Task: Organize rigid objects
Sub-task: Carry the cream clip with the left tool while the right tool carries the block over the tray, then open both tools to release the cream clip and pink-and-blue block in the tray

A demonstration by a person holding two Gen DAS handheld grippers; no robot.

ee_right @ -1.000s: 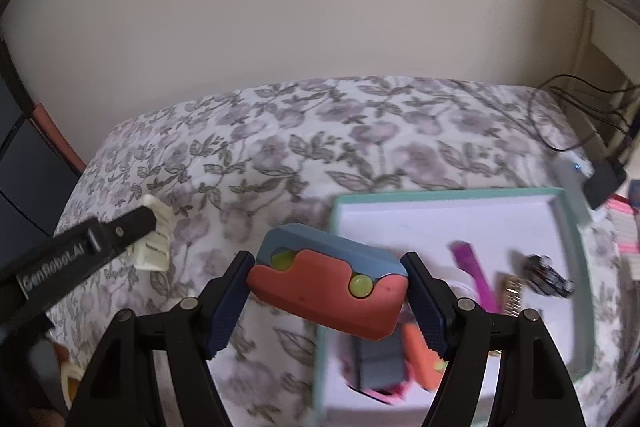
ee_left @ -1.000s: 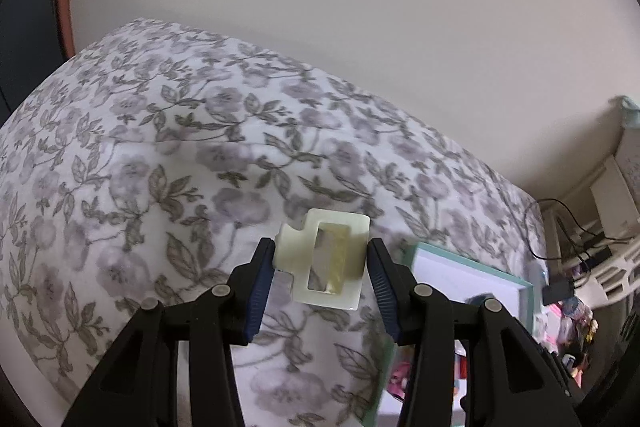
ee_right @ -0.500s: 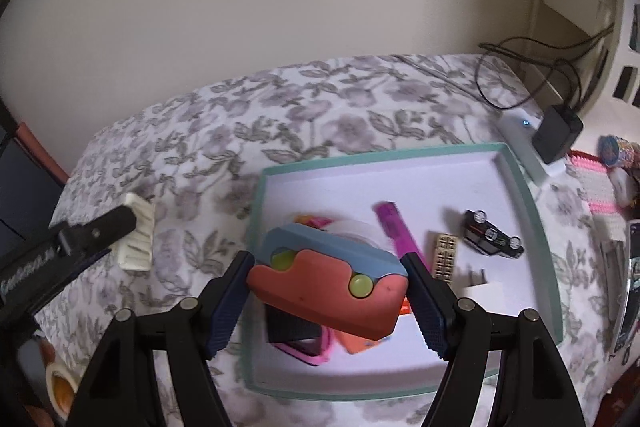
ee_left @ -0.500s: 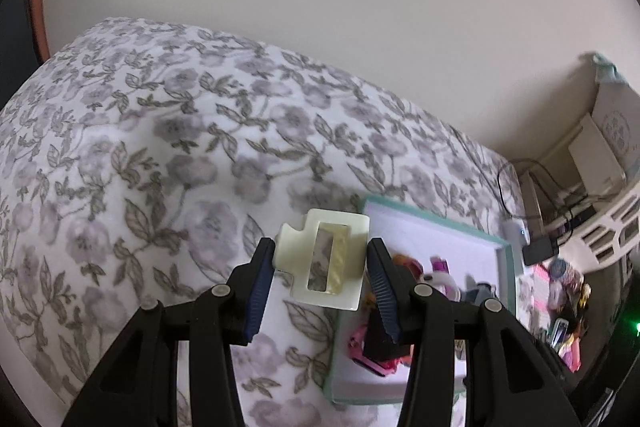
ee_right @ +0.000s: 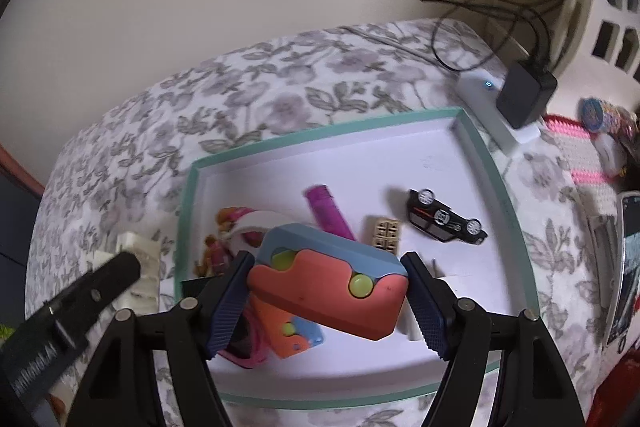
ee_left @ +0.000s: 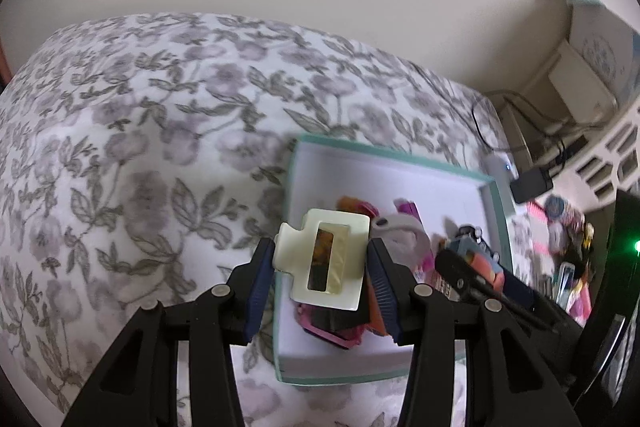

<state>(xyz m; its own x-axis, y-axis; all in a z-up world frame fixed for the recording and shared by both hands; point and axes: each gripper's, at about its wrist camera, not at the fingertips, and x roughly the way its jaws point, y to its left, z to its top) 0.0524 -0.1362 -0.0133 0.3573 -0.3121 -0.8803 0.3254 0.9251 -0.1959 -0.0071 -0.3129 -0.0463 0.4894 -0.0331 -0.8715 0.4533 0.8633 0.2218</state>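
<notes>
A cream hair claw clip (ee_left: 350,227) is pinched in my left gripper (ee_left: 320,255), which hangs over the left edge of a teal-rimmed white tray (ee_left: 392,157). My right gripper (ee_right: 326,267) is shut on a coral and blue toy (ee_right: 320,291) with yellow-green buttons, above the tray's (ee_right: 320,125) near half. The left gripper's black finger (ee_right: 120,271) and the clip (ee_right: 138,251) show at the left of the right wrist view. Inside the tray lie a black toy car (ee_right: 444,219), a magenta stick (ee_right: 326,207), a beige block (ee_right: 384,235) and a second coral toy (ee_right: 292,331).
The tray rests on a floral bedsheet (ee_left: 160,147). Behind its far right corner sits a white power strip with a black adapter (ee_right: 524,95) and cables. A pink crocheted mat (ee_right: 580,147) and a phone (ee_right: 628,259) lie to the right.
Both grippers have travelled toward the tray and sunk a little, each keeping its object. The tray has slid from the right edge of the left wrist view to beneath the clip.
</notes>
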